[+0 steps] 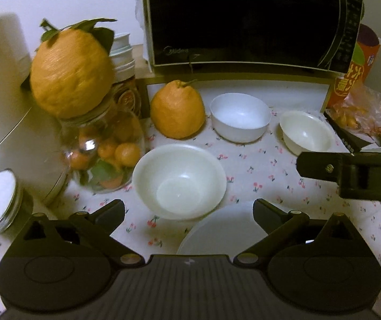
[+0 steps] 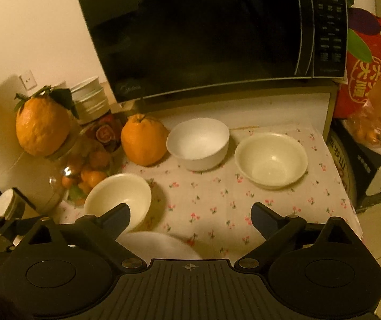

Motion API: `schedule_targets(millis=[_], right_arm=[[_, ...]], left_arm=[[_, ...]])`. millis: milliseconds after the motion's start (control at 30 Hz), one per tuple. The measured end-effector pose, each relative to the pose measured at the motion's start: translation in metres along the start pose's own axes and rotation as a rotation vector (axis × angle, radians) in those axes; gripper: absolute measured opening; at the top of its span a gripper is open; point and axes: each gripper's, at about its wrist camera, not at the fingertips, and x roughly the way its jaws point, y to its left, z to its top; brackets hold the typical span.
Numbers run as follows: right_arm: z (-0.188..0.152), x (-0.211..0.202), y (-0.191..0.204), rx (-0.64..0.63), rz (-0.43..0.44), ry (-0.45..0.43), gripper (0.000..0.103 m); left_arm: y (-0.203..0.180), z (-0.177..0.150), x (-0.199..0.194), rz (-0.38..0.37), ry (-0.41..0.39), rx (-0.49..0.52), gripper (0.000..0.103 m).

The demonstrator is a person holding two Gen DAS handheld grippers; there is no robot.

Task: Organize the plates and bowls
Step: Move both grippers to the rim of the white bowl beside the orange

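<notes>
Both my left tongs (image 1: 189, 210) and right tongs (image 2: 190, 214) hang spread, empty. Nearest bowl (image 1: 179, 180) sits just ahead of the left; plate (image 1: 217, 229) beneath. Risk: a careless reach knocks the glass jar (image 1: 102, 149) alongside.

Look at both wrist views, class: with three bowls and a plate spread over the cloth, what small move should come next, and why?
Probably ease the open left claw forward and down over the near rim of the closest bowl. That bowl sits right ahead of it, empty and standing apart from the white bowl and the cream bowl, while the plate lies beneath the claw. The right claw is also open and holds nothing.
</notes>
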Motion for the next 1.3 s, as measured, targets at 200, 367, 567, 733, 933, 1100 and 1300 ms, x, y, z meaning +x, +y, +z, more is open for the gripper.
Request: schedule_targets(millis=[200, 367, 567, 733, 933, 1100, 1300], right_arm=[[0.013, 0.018, -0.014, 0.046, 0.001, -0.015, 0.099], [0.022, 0.034, -0.027, 0.063, 0.023, -0.038, 0.099], [0.04, 0.055, -0.042, 0.14, 0.068, -0.042, 0.099], [0.058, 0.076, -0.05, 0.17, 0.11, -0.057, 0.099], [0.07, 0.108, -0.063, 0.215, 0.158, -0.069, 0.099], [0.076, 0.13, -0.062, 0.181, 0.131, -0.098, 0.089], [0.079, 0.153, -0.064, 0.194, 0.123, -0.089, 0.063]], left_arm=[[-0.004, 0.009, 0.013, 0.011, 0.002, 0.03, 0.102], [-0.004, 0.018, 0.027, 0.024, 0.006, 0.05, 0.102], [0.0, 0.035, 0.047, -0.012, 0.019, 0.01, 0.102], [0.002, 0.051, 0.065, -0.057, 0.018, -0.077, 0.102], [-0.004, 0.067, 0.085, -0.113, -0.023, -0.139, 0.092], [-0.013, 0.076, 0.101, -0.143, -0.06, -0.13, 0.076], [-0.02, 0.08, 0.125, -0.148, -0.044, -0.145, 0.054]])
